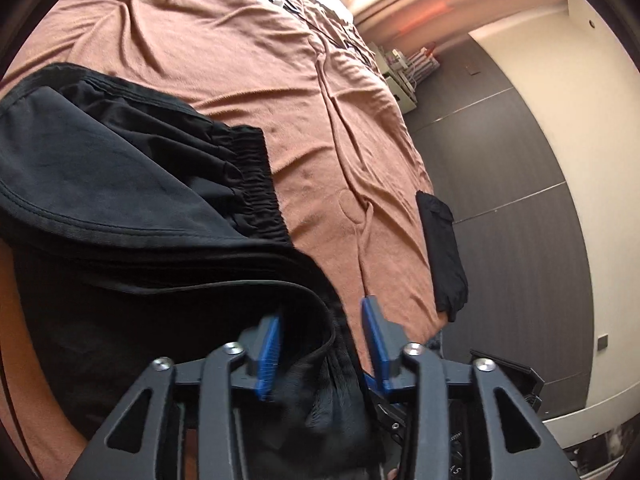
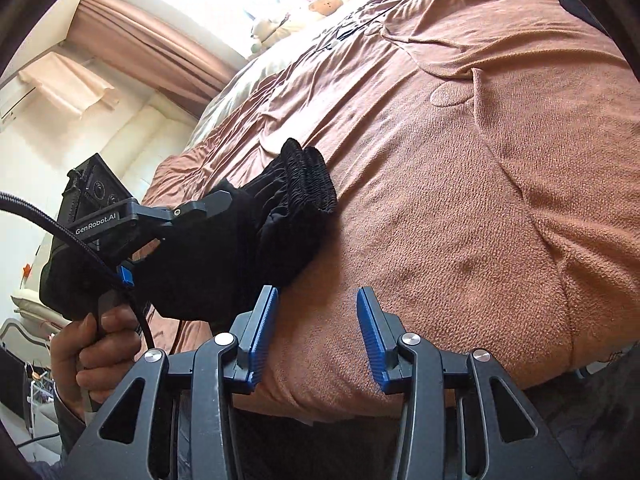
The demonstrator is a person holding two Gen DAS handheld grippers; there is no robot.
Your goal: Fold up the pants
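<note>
Two open jaws, black pants (image 1: 132,208) fold between left ones

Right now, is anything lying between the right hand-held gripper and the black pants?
Nothing visible does. The right hand-held gripper is open over bare brown blanket, and the pants lie just beside its left pad.

Pants (image 1: 120,184) cut off at left edge
</note>
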